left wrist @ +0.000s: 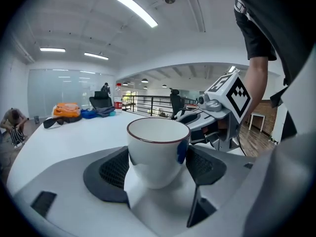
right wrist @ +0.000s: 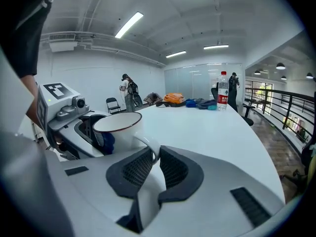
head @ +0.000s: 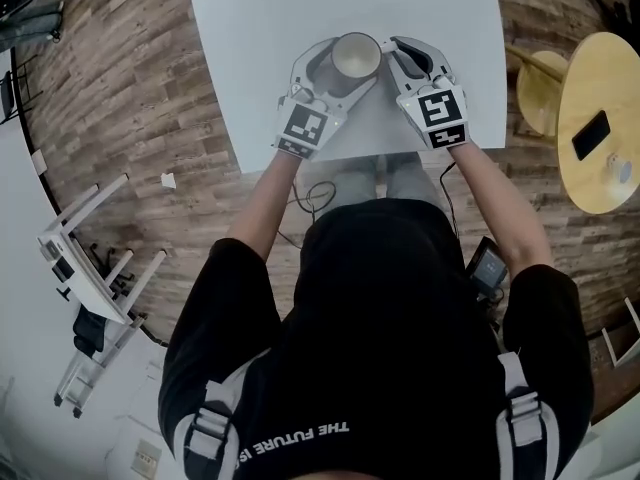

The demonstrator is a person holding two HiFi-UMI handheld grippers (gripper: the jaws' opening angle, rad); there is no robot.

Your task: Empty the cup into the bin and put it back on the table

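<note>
- Toward the near edge of the white worktop (head: pixel 250 38), about midway along: white cup (head: pixel 355 56) with dark rim, upright.
- Left tongs (left wrist: pixel 158 169): clamped on the cup's body, a pad against each side.
- Right tongs (right wrist: pixel 154 168): nipped together on the cup's handle (right wrist: pixel 149 146).
- At the far end of the worktop: water bottle (right wrist: pixel 222 90) and bundled clothing (right wrist: pixel 174 98).

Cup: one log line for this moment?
cup: upright, looks empty | left gripper: shut on cup body | right gripper: shut on handle | table: under cup

Cup handle (right wrist: pixel 149 144) partly behind right claw (right wrist: pixel 156 153)
</note>
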